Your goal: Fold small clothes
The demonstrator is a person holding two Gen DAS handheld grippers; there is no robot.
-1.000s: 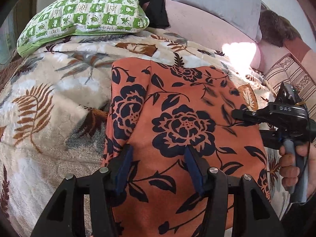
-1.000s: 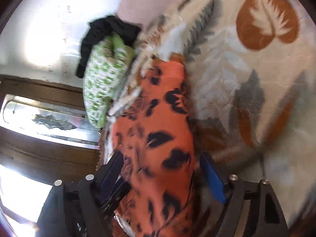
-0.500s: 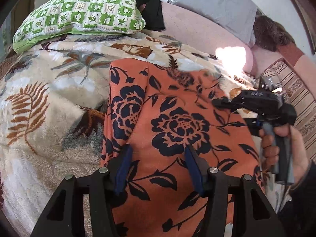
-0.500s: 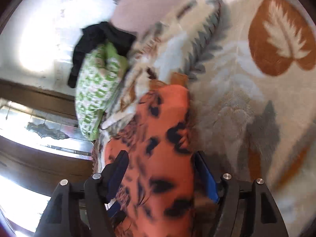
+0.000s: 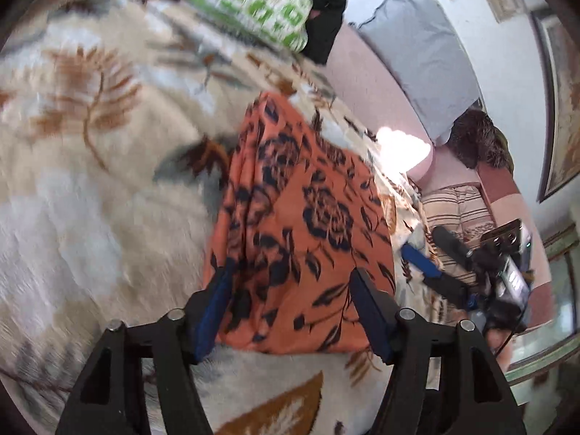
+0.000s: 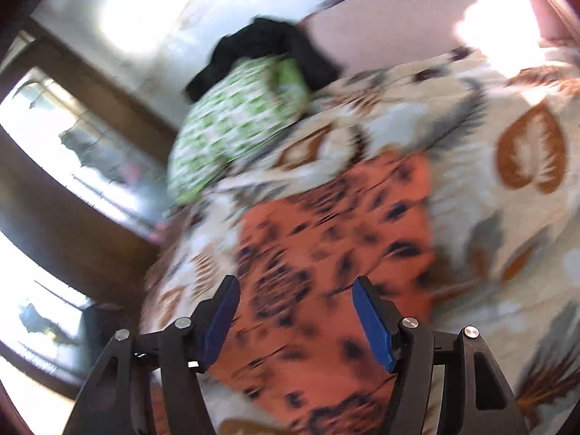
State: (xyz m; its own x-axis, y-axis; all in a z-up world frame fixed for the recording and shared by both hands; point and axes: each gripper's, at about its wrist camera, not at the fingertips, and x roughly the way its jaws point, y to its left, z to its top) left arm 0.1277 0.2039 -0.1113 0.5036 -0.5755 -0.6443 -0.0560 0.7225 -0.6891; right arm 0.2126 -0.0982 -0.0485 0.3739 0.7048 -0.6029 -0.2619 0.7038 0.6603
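An orange cloth with dark blue flowers (image 5: 301,224) lies folded into a long strip on the leaf-print blanket (image 5: 90,188). My left gripper (image 5: 293,304) is open and empty, hovering over the cloth's near end. My right gripper (image 6: 295,320) is open and empty above the cloth (image 6: 326,253), which is blurred in that view. The right gripper also shows in the left wrist view (image 5: 435,272), beside the cloth's right edge.
A green-and-white checked pillow (image 5: 246,3) and a black garment (image 5: 326,7) lie at the head of the bed. A grey pillow (image 5: 417,50) leans on the pink headboard (image 5: 366,79). A striped cushion (image 5: 456,210) lies at the right. A wood-framed window (image 6: 54,166) is left.
Both grippers have pulled back toward the cloth's near end and swung round. The right gripper has dropped low beside the cloth's right edge. The cloth lies as before.
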